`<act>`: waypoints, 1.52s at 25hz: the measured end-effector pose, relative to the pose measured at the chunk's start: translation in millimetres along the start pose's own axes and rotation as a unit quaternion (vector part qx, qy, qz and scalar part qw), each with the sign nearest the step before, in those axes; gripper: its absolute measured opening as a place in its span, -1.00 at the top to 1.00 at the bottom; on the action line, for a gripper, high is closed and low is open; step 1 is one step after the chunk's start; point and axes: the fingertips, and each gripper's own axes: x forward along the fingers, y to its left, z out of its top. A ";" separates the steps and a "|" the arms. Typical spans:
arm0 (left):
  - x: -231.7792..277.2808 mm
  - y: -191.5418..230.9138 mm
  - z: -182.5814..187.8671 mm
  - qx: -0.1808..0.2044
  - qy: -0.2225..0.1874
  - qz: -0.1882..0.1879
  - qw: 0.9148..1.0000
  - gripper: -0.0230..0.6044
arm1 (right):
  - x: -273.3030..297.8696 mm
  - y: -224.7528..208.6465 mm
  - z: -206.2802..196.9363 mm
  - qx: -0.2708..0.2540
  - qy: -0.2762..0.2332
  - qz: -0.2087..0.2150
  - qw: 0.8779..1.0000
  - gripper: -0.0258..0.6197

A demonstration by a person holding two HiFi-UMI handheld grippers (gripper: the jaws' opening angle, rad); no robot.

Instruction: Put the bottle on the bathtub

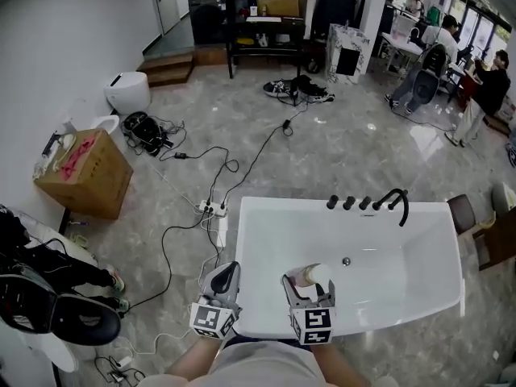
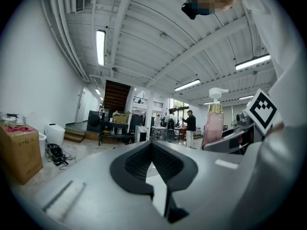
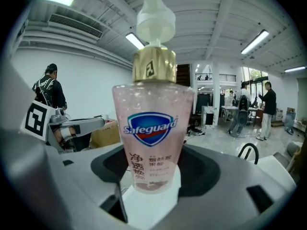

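Pink pump bottle [image 3: 151, 128], upright, above the white bathtub [image 1: 419, 280].

The bottle [image 3: 152, 138] label reads "Safeguard" above Chinese characters.

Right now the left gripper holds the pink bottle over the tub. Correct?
Not quite. The right gripper, not the left, has its fingers shut on the pink bottle, as the right gripper view shows. The rest stands: the bottle is over the tub.
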 end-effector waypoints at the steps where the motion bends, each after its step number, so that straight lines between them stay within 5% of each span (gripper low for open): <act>1: 4.8 3.2 -3.3 0.004 0.001 0.005 1.000 0.90 | 7.1 -4.6 -0.4 -0.002 -0.002 0.002 1.000 -0.04; 12: 25.4 28.3 -51.5 -0.002 0.042 0.030 0.999 0.90 | 72.0 -13.0 -66.7 0.016 0.045 0.026 0.999 -0.04; 29: 65.9 95.5 -233.5 -0.011 0.083 0.046 0.995 0.90 | 227.9 -16.9 -231.0 0.011 0.079 0.013 0.997 -0.04; 38: 82.3 120.1 -270.6 -0.015 0.079 0.055 0.995 0.90 | 321.9 -29.1 -245.0 0.007 0.051 -0.007 0.999 -0.04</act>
